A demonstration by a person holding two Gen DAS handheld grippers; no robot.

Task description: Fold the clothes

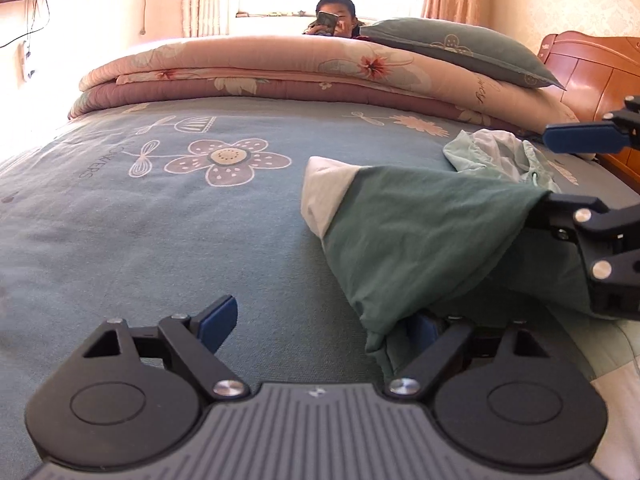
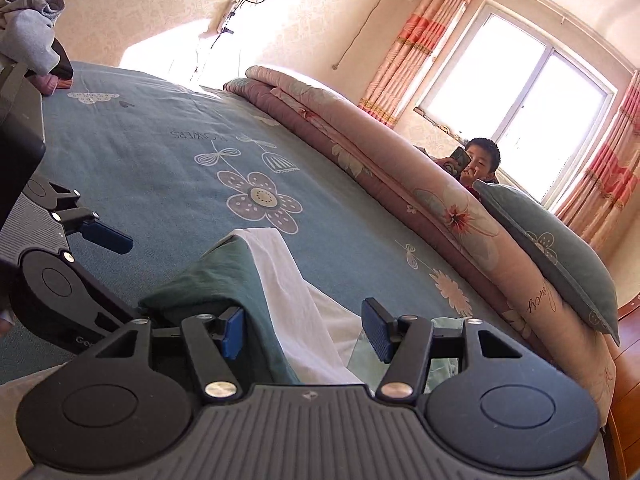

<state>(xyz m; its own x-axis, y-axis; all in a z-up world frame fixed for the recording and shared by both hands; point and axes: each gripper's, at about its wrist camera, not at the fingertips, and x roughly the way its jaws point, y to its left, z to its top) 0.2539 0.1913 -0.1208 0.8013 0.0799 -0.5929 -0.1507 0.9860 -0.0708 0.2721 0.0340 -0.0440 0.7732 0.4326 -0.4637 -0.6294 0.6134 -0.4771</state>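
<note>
On bedspread [image 1: 160, 240], green garment [image 1: 420, 232] draped between spread right gripper [image 2: 302, 330]; left gripper [image 1: 320, 320] spread too, perhaps touching its hem.

The green garment [image 1: 420, 232] is soft matt cloth w/ a white cloth part [image 1: 322, 196]. The bed sheet [image 1: 160, 220] is matt woven cloth, a bit rough, w/ printed flowers. The quilt [image 1: 260, 72] looks thick, soft & puffy. The headboard [image 1: 592, 68] is shiny smooth wood. The left gripper [image 1: 320, 324] & right gripper [image 2: 304, 330] are matt black plastic w/ shiny metal screws, ribbed grey tops & blue pads [image 2: 378, 330] that look rubbery.
</note>
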